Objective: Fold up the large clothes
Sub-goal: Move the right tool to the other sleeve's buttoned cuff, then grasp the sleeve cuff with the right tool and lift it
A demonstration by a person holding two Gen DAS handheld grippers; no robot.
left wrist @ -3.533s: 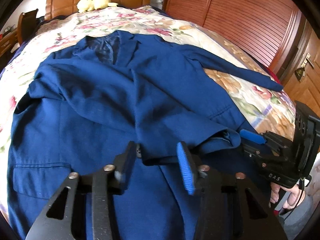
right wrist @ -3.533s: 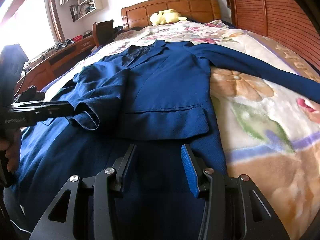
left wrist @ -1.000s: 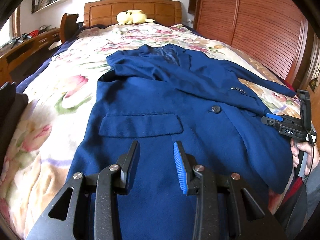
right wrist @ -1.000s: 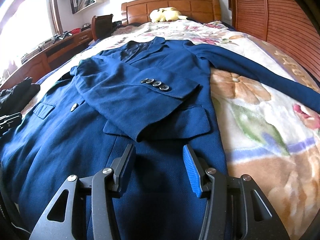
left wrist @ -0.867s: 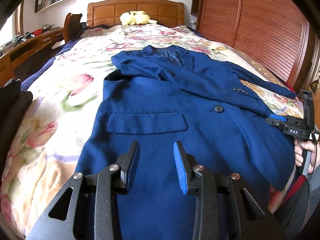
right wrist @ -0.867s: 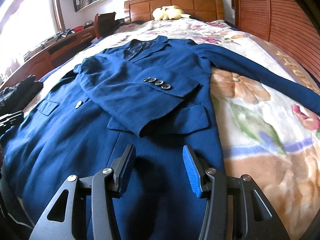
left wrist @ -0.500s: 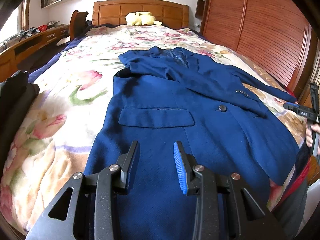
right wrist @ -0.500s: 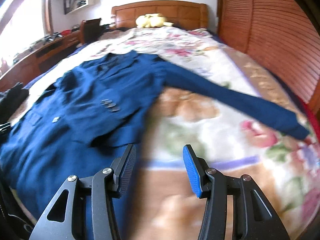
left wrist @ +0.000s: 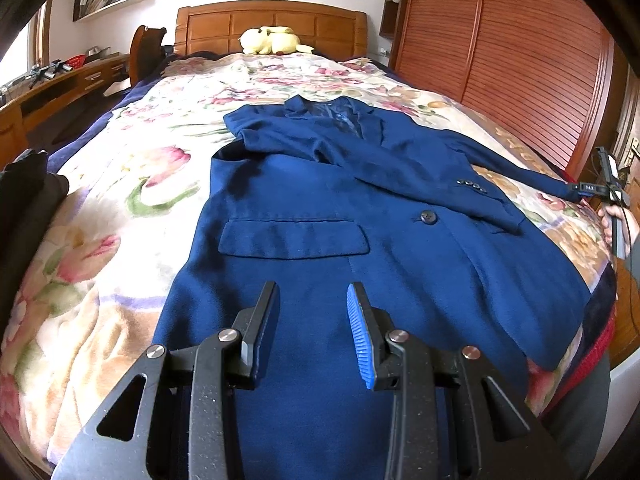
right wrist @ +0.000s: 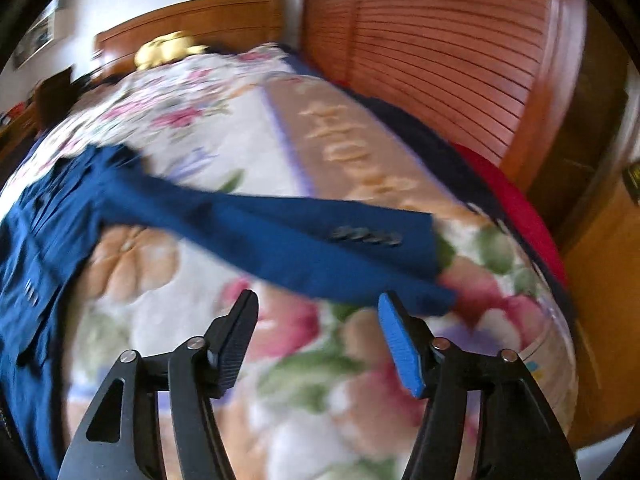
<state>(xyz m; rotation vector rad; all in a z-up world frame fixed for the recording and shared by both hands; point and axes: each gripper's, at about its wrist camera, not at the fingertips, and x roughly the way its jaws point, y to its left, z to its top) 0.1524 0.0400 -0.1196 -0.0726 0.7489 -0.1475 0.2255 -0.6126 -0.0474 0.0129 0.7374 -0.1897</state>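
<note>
A blue suit jacket lies front up on the bed, one sleeve folded across its chest with the cuff buttons showing. The other sleeve stretches out flat toward the bed's right edge. My left gripper hovers over the jacket's lower front, open, with nothing between its fingers. My right gripper is just short of the outstretched sleeve's cuff, its jaws opening and empty. In the left wrist view the right gripper shows at the far right, held by a hand. The right wrist view is blurred.
A floral blanket covers the bed, with a wooden headboard and a yellow plush toy at the far end. A slatted wooden wardrobe runs along the right. A desk and a dark garment are on the left.
The right gripper has swung right, from over the jacket's front to the outstretched sleeve's cuff, and its jaws have widened. The left gripper has hardly moved.
</note>
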